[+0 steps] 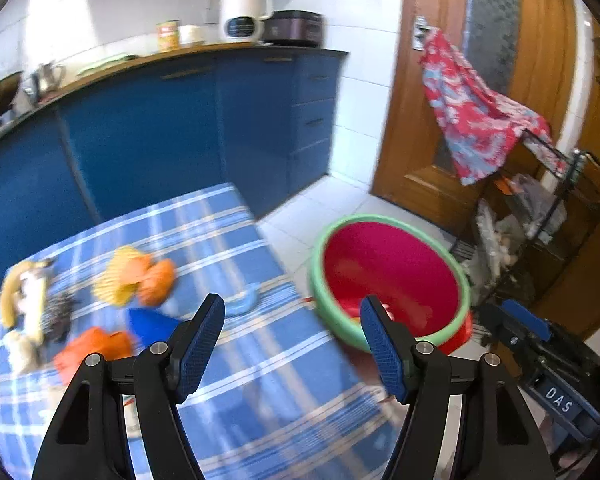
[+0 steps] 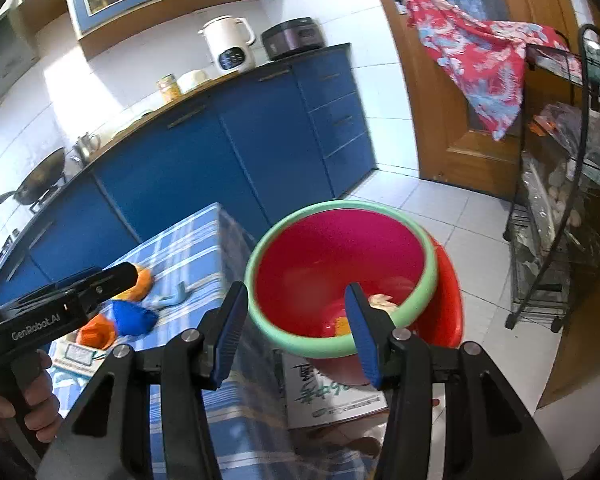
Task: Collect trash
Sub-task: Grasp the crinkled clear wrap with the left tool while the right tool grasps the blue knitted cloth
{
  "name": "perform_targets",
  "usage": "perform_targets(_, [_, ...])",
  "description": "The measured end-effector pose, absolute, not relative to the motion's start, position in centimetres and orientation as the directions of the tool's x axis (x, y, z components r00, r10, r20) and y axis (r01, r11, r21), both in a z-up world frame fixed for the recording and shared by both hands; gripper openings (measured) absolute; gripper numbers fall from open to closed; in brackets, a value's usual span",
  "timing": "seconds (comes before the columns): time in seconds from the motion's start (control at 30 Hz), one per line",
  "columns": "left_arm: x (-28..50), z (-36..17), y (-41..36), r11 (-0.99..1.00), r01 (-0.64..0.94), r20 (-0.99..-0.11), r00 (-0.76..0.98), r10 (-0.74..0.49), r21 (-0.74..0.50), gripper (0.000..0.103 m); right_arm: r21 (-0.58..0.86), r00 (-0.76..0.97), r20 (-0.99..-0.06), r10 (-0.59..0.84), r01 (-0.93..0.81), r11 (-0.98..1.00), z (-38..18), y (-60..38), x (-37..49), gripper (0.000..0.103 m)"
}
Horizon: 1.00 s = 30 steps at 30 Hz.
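Observation:
The table's blue plaid cloth (image 1: pixel 268 360) carries blurred scraps: a banana peel (image 1: pixel 20 296), orange peel on yellow netting (image 1: pixel 136 280), a blue wrapper (image 1: pixel 152 320) and an orange wrapper (image 1: pixel 96 344). My left gripper (image 1: pixel 292 320) hovers open above the cloth, with nothing between its pads. To its right stands a red bin with a green rim (image 1: pixel 320 280). My right gripper (image 2: pixel 296 308) stands open and empty at the bin's near rim (image 2: pixel 260 256). Pale and orange scraps (image 2: pixel 380 300) lie inside the bin. In the right wrist view, a hand (image 2: pixel 28 392) holds the left gripper (image 2: pixel 128 274) over the table.
Blue cabinets (image 2: pixel 220 152) and a counter with a white kettle (image 2: pixel 228 48) run behind the table. A wooden door with a red cloth (image 2: pixel 476 52) and a black wire rack (image 2: pixel 556 208) stand to the right. A printed cardboard box (image 2: pixel 332 392) lies under the bin.

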<state>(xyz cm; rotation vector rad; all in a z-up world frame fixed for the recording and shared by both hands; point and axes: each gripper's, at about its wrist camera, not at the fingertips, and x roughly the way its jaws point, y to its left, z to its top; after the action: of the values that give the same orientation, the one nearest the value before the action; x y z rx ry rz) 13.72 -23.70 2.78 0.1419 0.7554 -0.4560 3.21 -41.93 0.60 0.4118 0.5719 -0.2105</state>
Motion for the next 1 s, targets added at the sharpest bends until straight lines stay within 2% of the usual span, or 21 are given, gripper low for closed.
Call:
perform_targets(0.6, [13.9,4.4,-8.6,0.986,0.163,-0.663,0.734,-0.146,-0.038,0.072,0.287,0.790,-0.602,0.116,0.078,0.955,1.7,-31.4,8.6,0.055])
perform_targets(1.0, [16.1,1.6,0.5,0.995,-0.030,-0.694,0.718,-0.045,-0.095,0.072,0.268,0.731,-0.654,0.197,-0.020,0.963,0.3,-25.6,13.8,0.055])
